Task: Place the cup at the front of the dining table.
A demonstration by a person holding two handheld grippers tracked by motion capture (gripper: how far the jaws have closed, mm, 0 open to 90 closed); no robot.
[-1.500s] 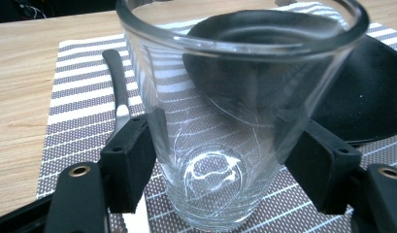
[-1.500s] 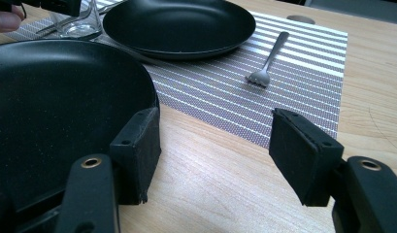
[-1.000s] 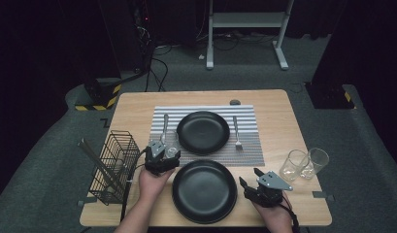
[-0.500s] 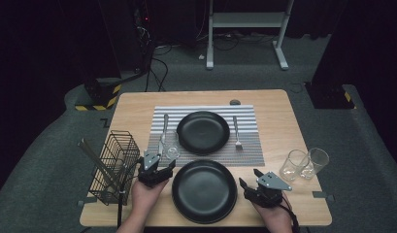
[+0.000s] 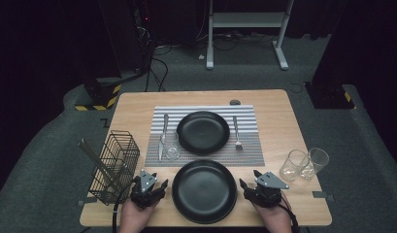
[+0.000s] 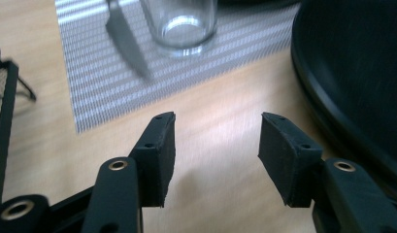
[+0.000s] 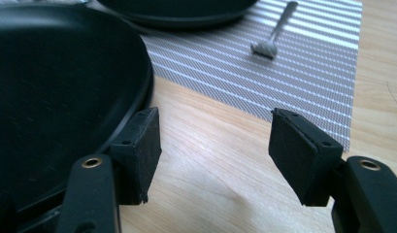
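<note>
My left gripper hovers over bare wood just left of the near black plate. Its jaws have just been closing and stand partly open with nothing between them. Ahead of it a clear glass stands upright on the striped placemat, beside a knife. My right gripper rests at the near plate's right side, open and empty. Its left pad sits close against the plate's rim. A fork lies on the mat beyond.
A second black plate sits on the placemat, between the knife and the fork. A wire basket stands at the table's left edge. Two empty glasses stand at the right.
My left gripper has drawn back from the glass on the mat toward the table's near edge, and its jaws have narrowed. The glass stays standing by the knife. The right gripper has not moved.
</note>
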